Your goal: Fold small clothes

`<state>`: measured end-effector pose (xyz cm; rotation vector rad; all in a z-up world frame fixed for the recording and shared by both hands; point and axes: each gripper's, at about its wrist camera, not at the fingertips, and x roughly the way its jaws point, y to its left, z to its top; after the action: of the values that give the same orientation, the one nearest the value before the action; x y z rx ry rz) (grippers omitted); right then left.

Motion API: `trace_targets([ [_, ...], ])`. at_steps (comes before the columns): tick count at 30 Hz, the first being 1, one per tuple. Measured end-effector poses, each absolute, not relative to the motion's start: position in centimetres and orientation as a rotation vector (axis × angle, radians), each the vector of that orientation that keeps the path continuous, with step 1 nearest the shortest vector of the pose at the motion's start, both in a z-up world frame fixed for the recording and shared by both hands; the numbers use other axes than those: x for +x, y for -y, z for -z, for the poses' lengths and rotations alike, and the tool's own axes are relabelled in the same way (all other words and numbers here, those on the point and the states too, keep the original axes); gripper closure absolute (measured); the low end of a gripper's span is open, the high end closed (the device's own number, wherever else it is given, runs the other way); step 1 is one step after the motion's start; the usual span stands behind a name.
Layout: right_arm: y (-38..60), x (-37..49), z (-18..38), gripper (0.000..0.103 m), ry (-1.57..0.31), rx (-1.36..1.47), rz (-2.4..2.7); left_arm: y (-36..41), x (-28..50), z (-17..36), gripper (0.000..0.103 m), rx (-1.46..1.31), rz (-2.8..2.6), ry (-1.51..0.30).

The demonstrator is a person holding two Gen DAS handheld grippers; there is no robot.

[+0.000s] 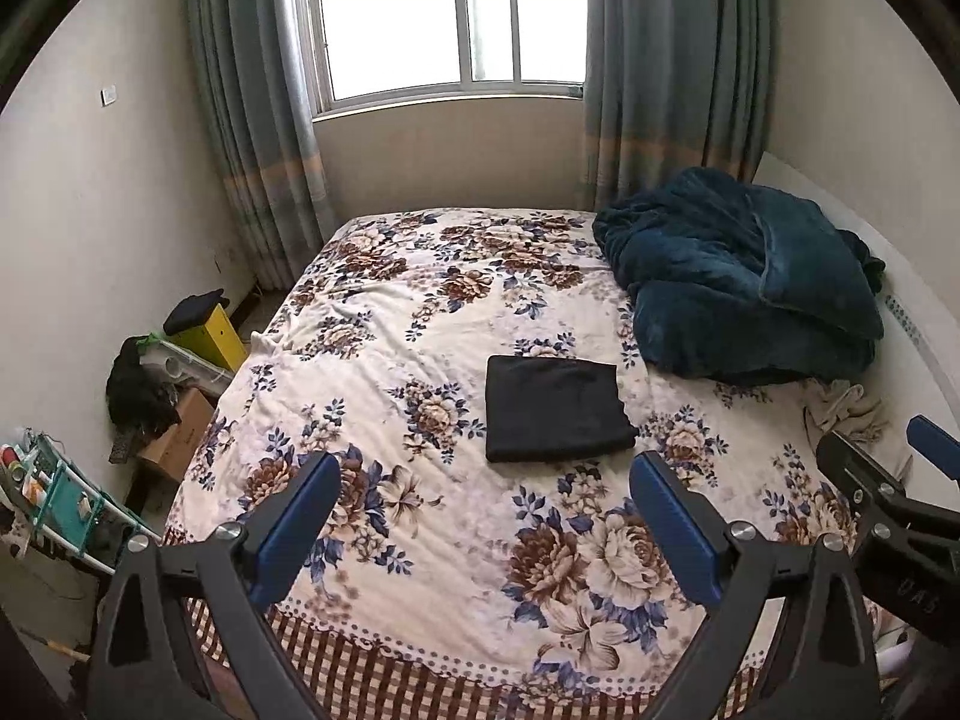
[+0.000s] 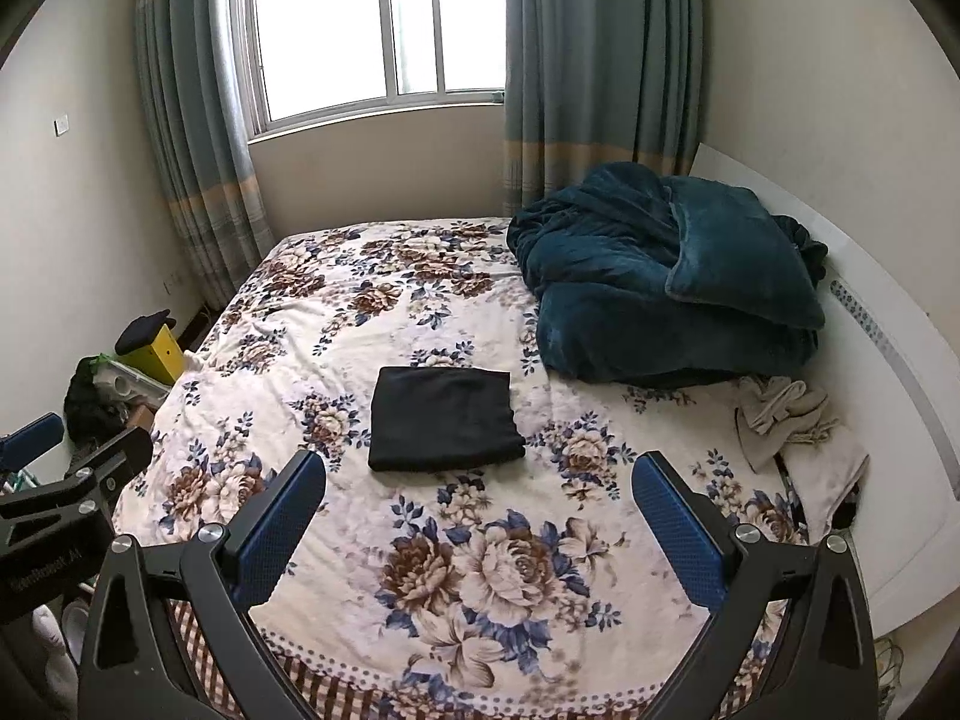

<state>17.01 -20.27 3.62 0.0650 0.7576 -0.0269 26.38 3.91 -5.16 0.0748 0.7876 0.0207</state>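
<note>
A black garment (image 1: 555, 408) lies folded into a neat rectangle in the middle of the floral bedspread (image 1: 420, 312); it also shows in the right wrist view (image 2: 444, 418). My left gripper (image 1: 486, 516) is open and empty, held above the near part of the bed, short of the garment. My right gripper (image 2: 480, 516) is open and empty, also held back from the garment. The right gripper's fingers (image 1: 864, 480) show at the right edge of the left wrist view. A crumpled beige cloth (image 2: 786, 414) lies at the bed's right side.
A heaped dark teal blanket (image 2: 666, 282) fills the far right of the bed against a white headboard (image 2: 888, 360). Boxes, a yellow stool (image 1: 222, 333) and clutter stand on the floor left of the bed. Window and curtains are behind.
</note>
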Motion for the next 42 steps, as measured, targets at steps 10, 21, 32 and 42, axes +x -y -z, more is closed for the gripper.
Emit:
trace_targets([
  [10,19.2,16.5,-3.0,0.0,-0.773,0.075,0.03,-3.8,26.3,5.0,0.004,0.068,-0.024,-0.784],
  [21,19.3,16.5,-2.9,0.0,-0.771,0.08,0.031,-3.7,26.2,4.5,0.004,0.076,-0.027,-0.769],
  [32,18.6,15.9,-2.8,0.0,-0.769,0.09,0.04,-3.5,26.3,4.4,0.004,0.072,-0.03,-0.767],
  [42,18.2,15.7,-3.0,0.0,-0.768,0.089,0.047,-3.2,26.0,4.2,0.004,0.067,-0.043,-0.759],
])
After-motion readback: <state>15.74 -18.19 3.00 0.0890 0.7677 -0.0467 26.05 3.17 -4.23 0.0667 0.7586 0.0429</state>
